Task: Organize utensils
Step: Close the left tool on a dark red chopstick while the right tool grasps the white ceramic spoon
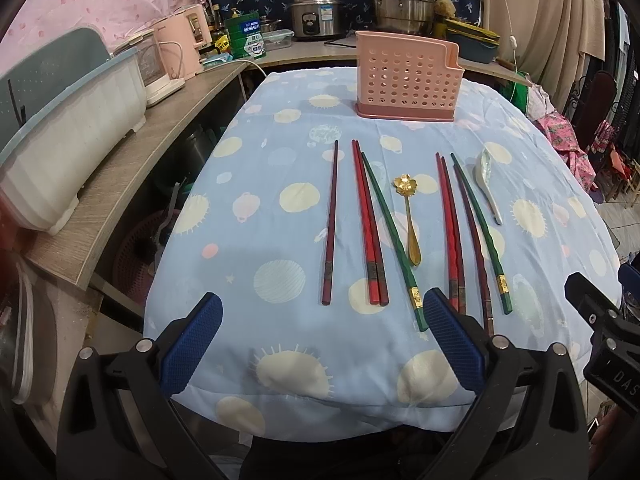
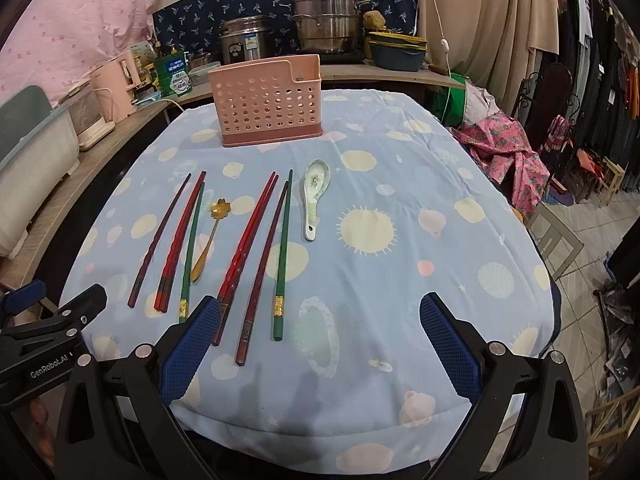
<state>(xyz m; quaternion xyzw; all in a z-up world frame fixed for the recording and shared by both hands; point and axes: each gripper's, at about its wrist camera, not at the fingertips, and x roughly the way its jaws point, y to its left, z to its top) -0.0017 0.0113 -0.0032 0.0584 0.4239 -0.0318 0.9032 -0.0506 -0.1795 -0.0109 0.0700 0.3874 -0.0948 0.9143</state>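
Note:
A pink perforated utensil holder (image 1: 408, 78) (image 2: 269, 100) stands empty at the far end of the blue cloth. Several chopsticks lie in a row before it: dark maroon (image 1: 330, 224), a red pair (image 1: 368, 224), green (image 1: 390, 236), another red pair (image 1: 450, 232), maroon and green (image 1: 482, 232). A gold flower spoon (image 1: 410, 216) (image 2: 208, 240) lies between them. A white ceramic spoon (image 1: 489, 184) (image 2: 314, 196) lies on the right. My left gripper (image 1: 322, 340) and right gripper (image 2: 320, 340) are both open and empty near the table's front edge.
A wooden shelf on the left carries a white dish rack (image 1: 68, 136) and a pink kettle (image 1: 186, 44). Pots and a rice cooker (image 1: 316, 12) stand behind the table. Pink cloth and chairs (image 2: 516, 152) are on the right.

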